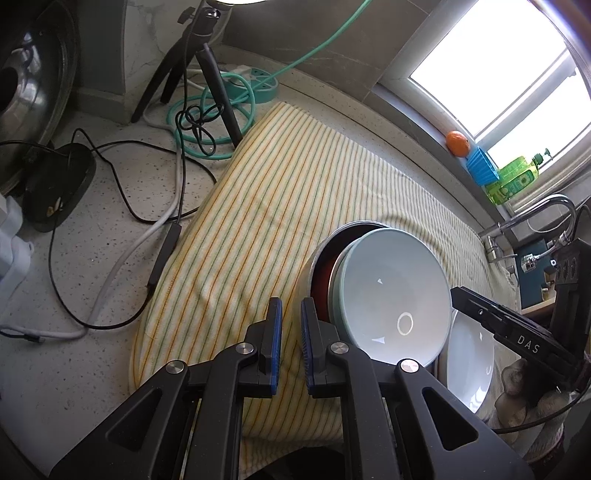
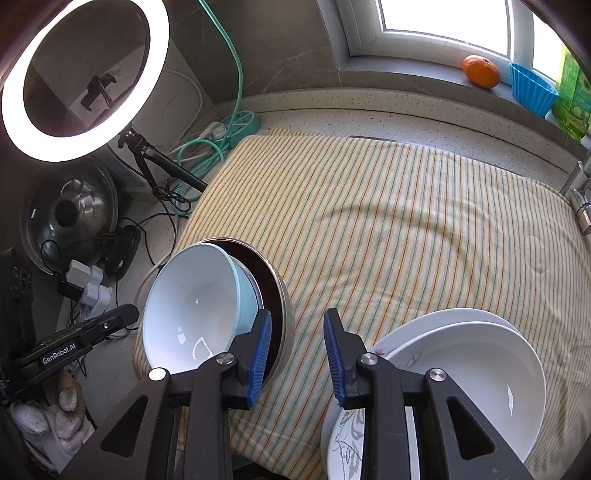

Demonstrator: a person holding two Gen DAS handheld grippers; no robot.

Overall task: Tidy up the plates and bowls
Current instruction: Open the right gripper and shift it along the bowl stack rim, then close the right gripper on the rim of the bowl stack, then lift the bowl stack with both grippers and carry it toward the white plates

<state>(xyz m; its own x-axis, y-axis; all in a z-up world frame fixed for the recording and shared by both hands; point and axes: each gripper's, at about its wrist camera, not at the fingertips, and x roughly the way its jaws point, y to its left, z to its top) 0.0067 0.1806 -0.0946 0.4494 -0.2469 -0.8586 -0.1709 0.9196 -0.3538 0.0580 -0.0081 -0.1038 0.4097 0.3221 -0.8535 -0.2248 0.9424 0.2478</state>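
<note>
Spread over the speckled countertop [image 1: 110, 206] below the window [image 2: 443, 22] lay a striped cloth [image 1: 280, 192], bearing a light-blue bowl [image 1: 391, 299] tilted inside a steel bowl [image 2: 286, 314], with stacked white plates [image 2: 480, 369] close by on the cloth's near edge. Hung just left of the bowls' rims, apart from them: the left gripper [image 1: 291, 343], blue pads drawn nearly together on nothing. Stood parted and empty over bare cloth, between the steel bowl and the plates: the right gripper [image 2: 297, 358].
</note>
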